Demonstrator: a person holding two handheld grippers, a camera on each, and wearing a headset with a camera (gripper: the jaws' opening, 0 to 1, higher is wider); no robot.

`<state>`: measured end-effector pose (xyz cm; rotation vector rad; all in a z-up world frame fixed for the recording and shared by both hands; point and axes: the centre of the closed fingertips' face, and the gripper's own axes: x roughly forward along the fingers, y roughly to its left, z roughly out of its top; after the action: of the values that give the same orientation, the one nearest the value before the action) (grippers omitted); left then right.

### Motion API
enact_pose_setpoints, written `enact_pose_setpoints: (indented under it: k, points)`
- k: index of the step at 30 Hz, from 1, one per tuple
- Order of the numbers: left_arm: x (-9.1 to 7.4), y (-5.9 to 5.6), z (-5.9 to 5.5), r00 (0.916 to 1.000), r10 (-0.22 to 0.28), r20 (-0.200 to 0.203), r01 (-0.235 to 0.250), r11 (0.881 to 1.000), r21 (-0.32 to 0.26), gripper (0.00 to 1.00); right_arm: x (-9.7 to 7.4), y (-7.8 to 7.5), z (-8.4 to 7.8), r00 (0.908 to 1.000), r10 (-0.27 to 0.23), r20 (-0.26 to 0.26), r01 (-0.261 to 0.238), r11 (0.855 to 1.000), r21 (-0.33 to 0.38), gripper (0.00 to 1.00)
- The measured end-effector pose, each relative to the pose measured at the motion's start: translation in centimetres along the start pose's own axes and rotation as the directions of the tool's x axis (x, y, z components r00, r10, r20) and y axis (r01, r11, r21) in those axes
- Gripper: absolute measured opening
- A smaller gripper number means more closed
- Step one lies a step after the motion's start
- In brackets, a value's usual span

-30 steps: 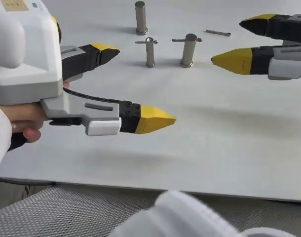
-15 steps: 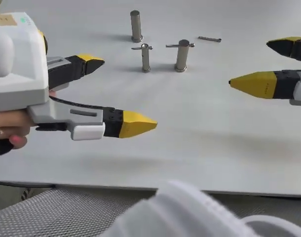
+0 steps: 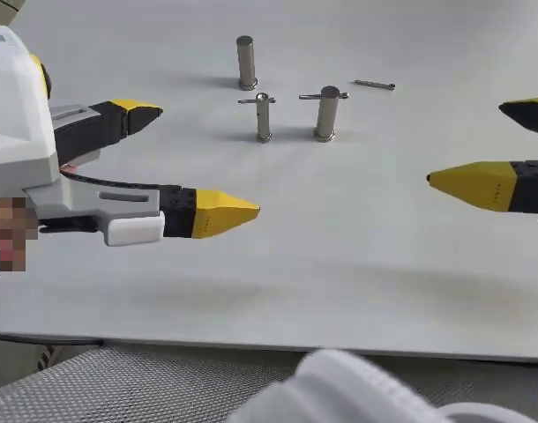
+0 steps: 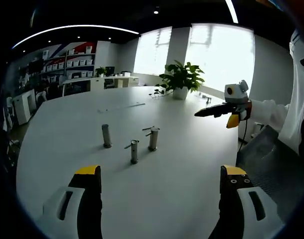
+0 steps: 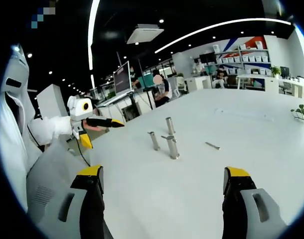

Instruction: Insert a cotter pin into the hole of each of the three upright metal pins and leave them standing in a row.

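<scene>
**Asker:** Where are the metal pins?

**Describer:** Three stand upright on the far part of the white table (image 3: 339,256). The near left pin (image 3: 264,119) and the near right pin (image 3: 326,115) stand side by side, a little apart. The first cotter pin (image 3: 251,100) crosses the head of the near left pin, and the second cotter pin (image 3: 315,95) crosses the head of the near right pin. The far pin (image 3: 245,62) stands behind the near left pin. A loose cotter pin (image 3: 374,85) lies flat on the table, to the right of the far pin.

**Asker:** And the tongs?

**Describer:** The left gripper (image 3: 207,159) hovers at the near left, its jaws spread wide, holding nothing. The right gripper (image 3: 466,144) hovers at the right edge, also wide open and empty. Both are well apart from the pins.
</scene>
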<state>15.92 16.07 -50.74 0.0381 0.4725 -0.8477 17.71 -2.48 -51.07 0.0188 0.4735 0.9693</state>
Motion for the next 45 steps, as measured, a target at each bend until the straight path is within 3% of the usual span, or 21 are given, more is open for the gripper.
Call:
enact_pose_setpoints:
  k: [6, 12, 13, 15, 19, 23, 26, 35, 38, 42, 45]
  points:
    - [0.2, 1.7, 1.0, 0.9997, 0.025, 0.006, -0.025, 0.999, 0.022, 0.99, 0.0, 0.3, -0.2, 1.0000, -0.001, -0.006, 0.001, 1.000, 0.003, 0.98]
    - [0.4, 2.3, 1.5, 0.9991, 0.030, 0.030, -0.031, 0.999, 0.025, 0.99, 0.0, 0.2, -0.3, 0.9999, -0.008, -0.006, 0.008, 1.000, 0.018, 0.98]
    - [0.6, 4.8, 2.3, 0.9988, 0.034, 0.035, -0.035, 0.999, 0.029, 0.99, -0.1, 0.2, -0.4, 0.9999, -0.008, -0.006, 0.008, 1.000, 0.022, 0.98]
    - [1.0, 6.7, 3.1, 0.9988, 0.037, 0.031, -0.038, 0.998, 0.044, 0.99, -0.1, 0.2, -0.5, 1.0000, -0.007, -0.006, 0.007, 1.000, 0.023, 0.98]
    - [2.0, 8.7, 4.3, 0.9983, 0.034, 0.047, -0.036, 0.999, 0.040, 0.98, 0.0, 0.2, -0.9, 0.9998, -0.007, -0.016, 0.007, 0.999, 0.033, 0.98]
    - [3.0, 10.0, 4.8, 0.9976, 0.035, 0.061, -0.036, 0.999, 0.027, 0.95, 0.0, 0.1, -1.1, 0.9998, -0.011, -0.017, 0.012, 0.999, 0.041, 0.98]
    - [4.1, 10.7, 5.6, 0.9939, 0.015, 0.110, -0.012, 1.000, -0.027, 0.91, 0.0, 0.1, -1.3, 0.9997, -0.013, -0.020, 0.014, 0.999, 0.046, 0.98]
    - [7.1, 13.5, 6.2, 0.9893, 0.026, 0.144, -0.012, 0.995, -0.094, 0.80, 0.2, 0.1, -2.2, 0.9989, -0.007, -0.045, 0.010, 0.999, 0.052, 0.98]
    - [8.0, 14.5, 6.6, 0.9806, 0.034, 0.193, -0.006, 0.990, -0.143, 0.77, 0.3, 0.2, -2.2, 0.9989, -0.006, -0.047, 0.008, 0.999, 0.052, 0.98]
    - [9.3, 15.3, 6.2, 0.9814, 0.038, 0.188, -0.009, 0.988, -0.152, 0.63, 0.4, 0.0, -2.3, 0.9988, -0.007, -0.049, 0.010, 0.998, 0.055, 0.98]
    - [10.2, 15.5, 5.7, 0.9860, 0.036, 0.163, -0.012, 0.989, -0.148, 0.61, 0.4, 0.0, -2.3, 0.9989, -0.008, -0.047, 0.011, 0.998, 0.058, 0.98]
